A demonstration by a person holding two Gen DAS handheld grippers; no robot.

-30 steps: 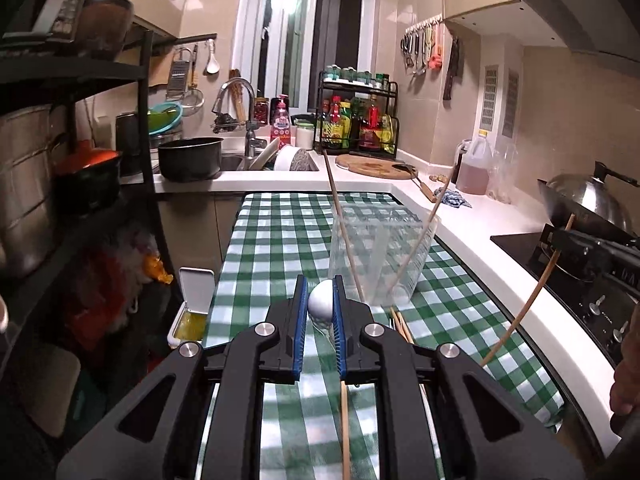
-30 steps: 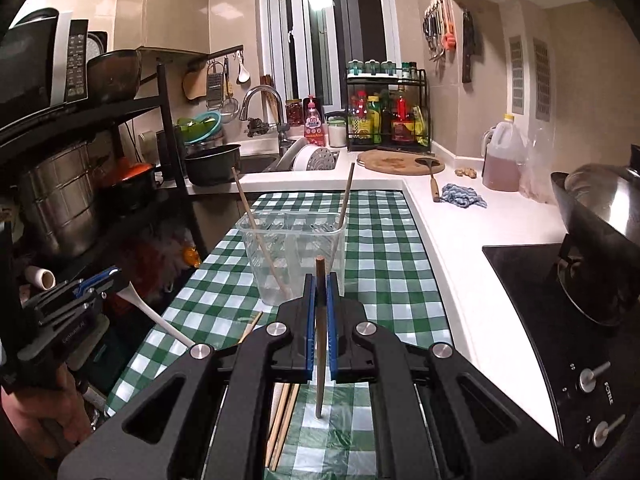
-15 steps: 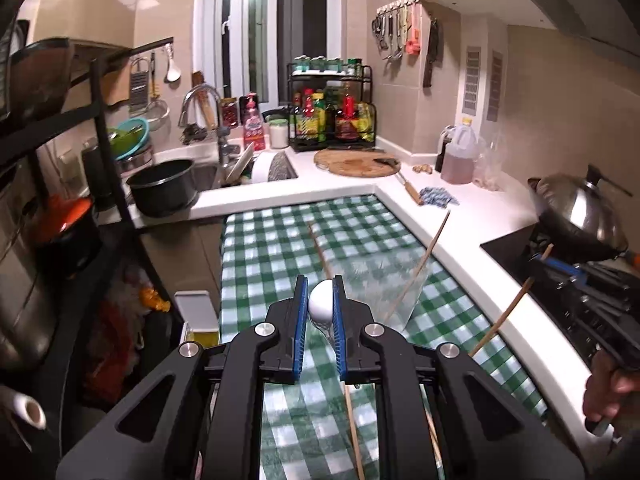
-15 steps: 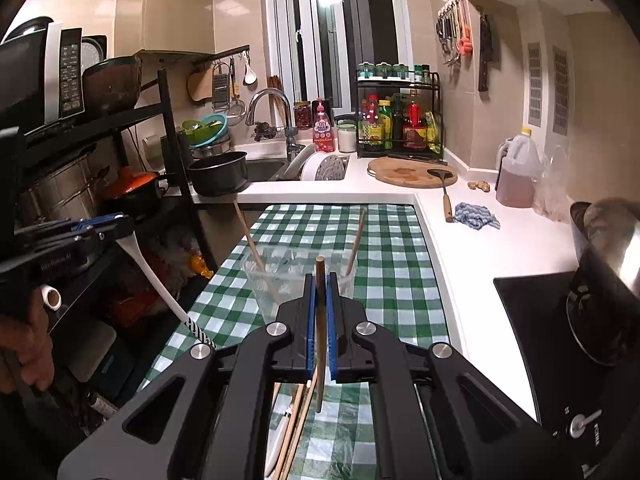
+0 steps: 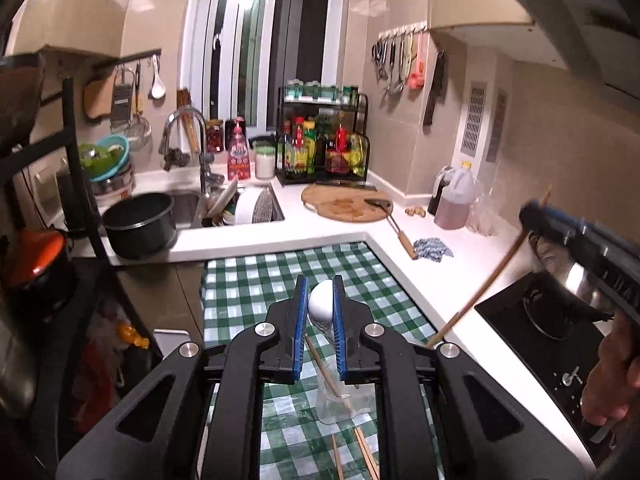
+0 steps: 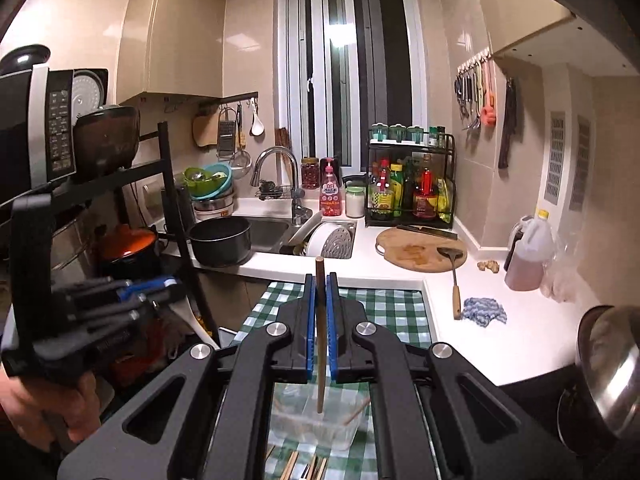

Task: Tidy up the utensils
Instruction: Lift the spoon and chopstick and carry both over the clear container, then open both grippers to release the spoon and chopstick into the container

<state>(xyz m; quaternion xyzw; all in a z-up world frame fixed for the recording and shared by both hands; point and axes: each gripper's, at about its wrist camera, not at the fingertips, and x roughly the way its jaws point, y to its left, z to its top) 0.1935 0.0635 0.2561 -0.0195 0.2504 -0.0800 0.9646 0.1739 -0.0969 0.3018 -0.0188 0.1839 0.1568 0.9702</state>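
My left gripper (image 5: 321, 312) is shut on a white spoon (image 5: 322, 306), bowl end up between the blue pads. My right gripper (image 6: 320, 320) is shut on a wooden chopstick (image 6: 320, 344) that hangs down over a clear plastic container (image 6: 316, 428) holding chopsticks. The container (image 5: 346, 400) shows below the left gripper, with one chopstick leaning in it. Loose chopsticks (image 5: 360, 452) lie on the green checked cloth (image 5: 260, 280) in front of it. In the left wrist view the right gripper (image 5: 568, 232) is at the right with its chopstick (image 5: 480, 292). In the right wrist view the left gripper (image 6: 120, 300) is at the left.
A sink (image 6: 272, 232) with dishes, a black pot (image 6: 220, 240), a round cutting board (image 6: 420, 248), a spice rack (image 6: 408, 184) and an oil jug (image 6: 528, 256) are at the back. A stove with a steel wok (image 6: 608, 368) is at the right, a black shelf (image 6: 168, 200) at the left.
Both grippers have risen and moved forward over the container, which now lies beneath them. Each still holds its utensil.
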